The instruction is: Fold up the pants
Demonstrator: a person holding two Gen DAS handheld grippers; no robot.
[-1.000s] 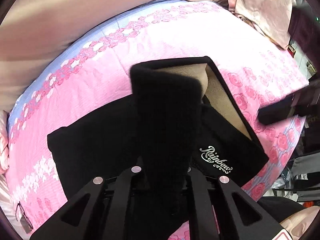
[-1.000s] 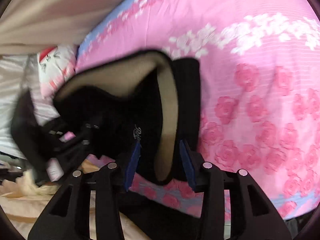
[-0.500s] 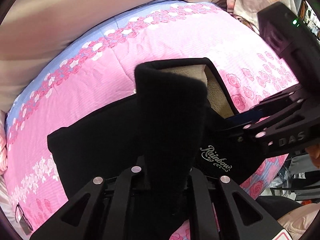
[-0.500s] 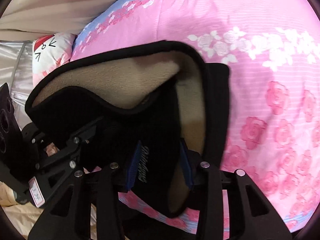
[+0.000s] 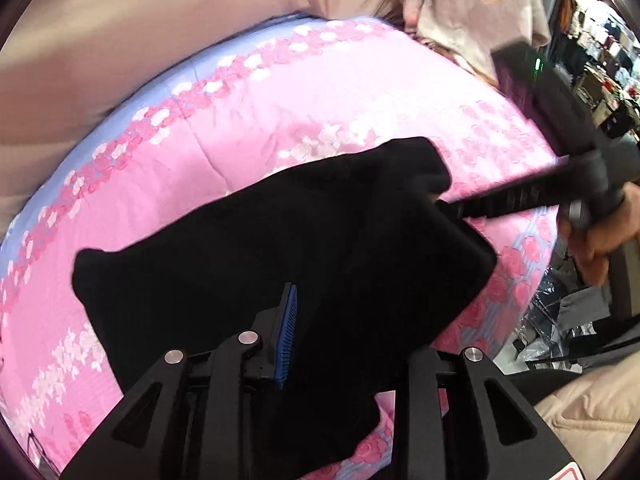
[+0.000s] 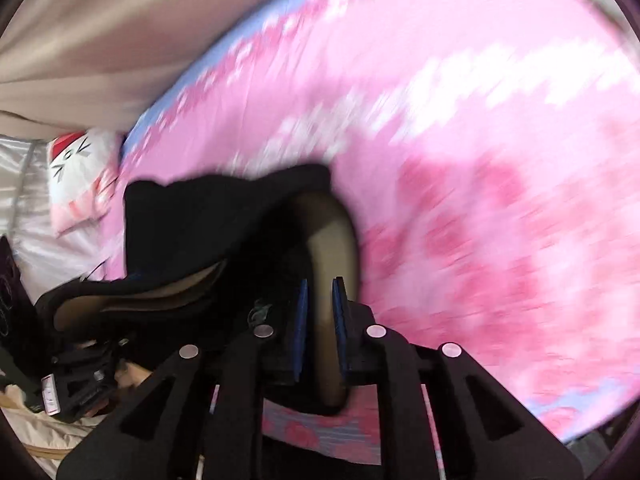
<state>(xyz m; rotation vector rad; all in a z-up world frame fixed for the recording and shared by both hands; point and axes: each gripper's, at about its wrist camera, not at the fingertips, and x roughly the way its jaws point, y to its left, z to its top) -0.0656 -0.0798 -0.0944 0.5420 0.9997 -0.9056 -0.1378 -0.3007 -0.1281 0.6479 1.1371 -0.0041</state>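
Observation:
The black pants [image 5: 256, 264] with a tan fleece lining lie folded on the pink rose-print bedspread [image 5: 248, 120]. In the left wrist view my left gripper [image 5: 352, 340] stands open over the pants' near edge, with its blue left pad [image 5: 286, 336] bare and cloth draped between the fingers. In the right wrist view my right gripper [image 6: 319, 332] is shut on the pants' waistband [image 6: 326, 320], tan lining showing between the blue pads. The right gripper also shows in the left wrist view [image 5: 460, 208], at the pants' far right corner. The right wrist view is blurred.
A beige curtain [image 5: 140, 28] hangs behind the bed. A white and pink cat-face pillow [image 6: 76, 168] lies at the bed's left end. Peach bedding [image 5: 460, 4] is piled at the far right. The bed's right edge drops to cluttered floor [image 5: 560, 312].
My left gripper has opened and let go of the raised pant fold, which now lies flat. The tan lining and logo no longer show. My right gripper has closed on the waistband and is moving fast.

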